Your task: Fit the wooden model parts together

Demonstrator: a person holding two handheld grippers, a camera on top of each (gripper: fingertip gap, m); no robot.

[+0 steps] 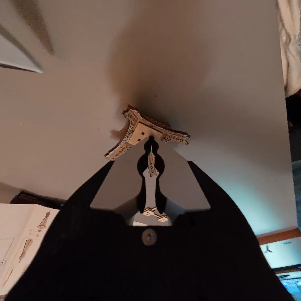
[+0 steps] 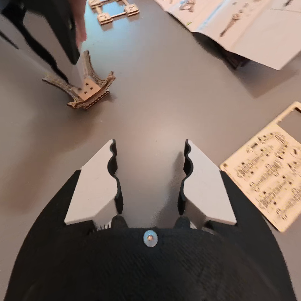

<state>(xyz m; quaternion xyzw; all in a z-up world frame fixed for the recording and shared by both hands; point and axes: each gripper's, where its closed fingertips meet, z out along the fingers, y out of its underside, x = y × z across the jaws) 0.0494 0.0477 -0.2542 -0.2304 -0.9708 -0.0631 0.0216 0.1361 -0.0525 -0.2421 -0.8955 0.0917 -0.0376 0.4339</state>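
The wooden model section (image 1: 141, 132) has a small platform with square holes and curved lattice legs. It rests on the grey table (image 1: 65, 105). My left gripper (image 1: 151, 140) is shut on one lattice leg (image 1: 152, 164) of it, with the tips at the platform's edge. In the right wrist view the same model (image 2: 88, 92) sits at the upper left with the left gripper (image 2: 76, 85) coming down onto it. My right gripper (image 2: 150, 143) is open and empty over bare table, well apart from the model.
A square wooden base frame (image 2: 114, 12) lies at the far edge. An unfolded instruction sheet (image 2: 244, 27) lies over a dark box at the upper right. A wooden sheet with punched-out parts (image 2: 263, 172) lies at the right. Part of a hand (image 2: 81, 32) shows behind the left gripper.
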